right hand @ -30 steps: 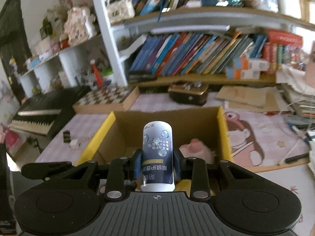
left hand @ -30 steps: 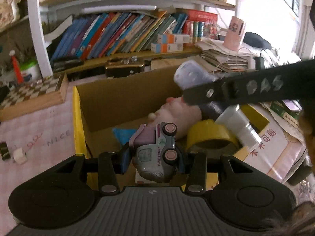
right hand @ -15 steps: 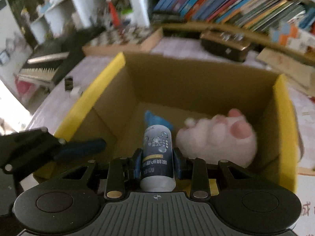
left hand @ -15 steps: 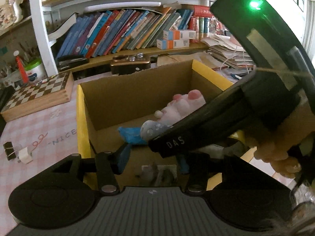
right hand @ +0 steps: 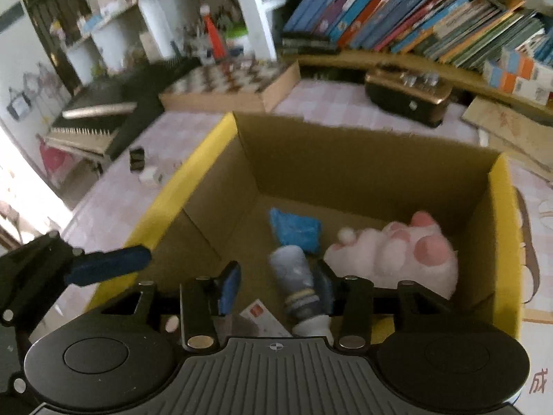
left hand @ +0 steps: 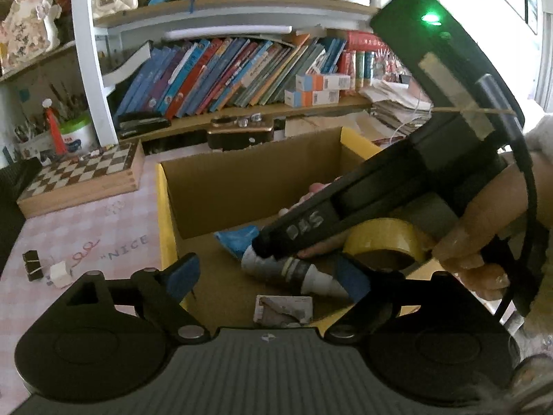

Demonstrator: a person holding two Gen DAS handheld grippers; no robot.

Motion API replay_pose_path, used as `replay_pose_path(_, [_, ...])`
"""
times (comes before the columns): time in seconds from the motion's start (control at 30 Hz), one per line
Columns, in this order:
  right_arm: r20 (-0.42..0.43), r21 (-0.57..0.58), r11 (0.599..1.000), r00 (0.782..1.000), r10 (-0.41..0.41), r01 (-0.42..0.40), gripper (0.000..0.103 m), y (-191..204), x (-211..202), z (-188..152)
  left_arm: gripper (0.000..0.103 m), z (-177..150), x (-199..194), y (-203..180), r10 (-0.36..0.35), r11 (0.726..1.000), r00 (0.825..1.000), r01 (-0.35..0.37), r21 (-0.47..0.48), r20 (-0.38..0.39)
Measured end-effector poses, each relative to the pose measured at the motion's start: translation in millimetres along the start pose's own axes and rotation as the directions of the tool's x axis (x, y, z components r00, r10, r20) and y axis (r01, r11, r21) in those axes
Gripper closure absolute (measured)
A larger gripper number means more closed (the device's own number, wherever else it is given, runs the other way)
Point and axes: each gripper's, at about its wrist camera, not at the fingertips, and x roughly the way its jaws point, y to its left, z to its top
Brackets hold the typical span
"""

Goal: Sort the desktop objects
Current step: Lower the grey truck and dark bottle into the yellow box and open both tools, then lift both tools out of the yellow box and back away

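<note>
A cardboard box with yellow rims (left hand: 165, 214) (right hand: 193, 169) stands on the pink checked table. Inside lie a dark blue bottle with a white cap (left hand: 287, 269) (right hand: 297, 283), a pink plush paw (right hand: 397, 256), a blue packet (left hand: 238, 238) (right hand: 293, 230), a yellow tape roll (left hand: 383, 242) and a card (left hand: 283, 309). My left gripper (left hand: 266, 278) is open and empty above the box's near edge. My right gripper (right hand: 278, 287) is open inside the box, the bottle lying loose by its right finger. The toy car is not visible.
A chessboard box (left hand: 83, 173) and binder clips (left hand: 33, 264) lie left of the box. A black-and-gold case (right hand: 408, 93) sits behind it. Bookshelves fill the back. A keyboard (right hand: 100, 117) lies at far left. The right gripper's body (left hand: 414, 173) crosses the left wrist view.
My left gripper has opened and the toy car has left it. My right gripper dropped into the box, opened and released the bottle, which now lies on the box floor.
</note>
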Motion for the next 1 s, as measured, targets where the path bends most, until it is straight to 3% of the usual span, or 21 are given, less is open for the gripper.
replay_pose_path(0.3, [0.162,0.011,0.998,0.985,-0.056,0.055,0.049,13.7,-43.6,-17.6,0.015,-0.9,-41.0,16.0,0.031,0.997,0.997,-0.026,-0.075,0.065])
replay_pose_path(0.6, [0.316,0.062,0.986,0.934,-0.165,0.153,0.046,29.2,-87.1,-41.2,0.013,-12.1,-81.2,30.2,0.078,0.991,0.988,-0.062,-0.123,0.131])
replay_pose_path(0.8, [0.353,0.126,0.968,0.902,-0.249,0.218,0.044,35.1,-105.1,-65.8,0.013,-24.2,-93.2,40.1,0.092,0.986,0.985,-0.069,-0.154,0.146])
replay_pose_path(1.0, [0.330,0.177,0.948,0.892,-0.310,0.264,0.044,48.4,-108.6,-90.0,0.013,-39.2,-104.5,51.2,0.073,0.987,0.986,-0.051,-0.153,0.147])
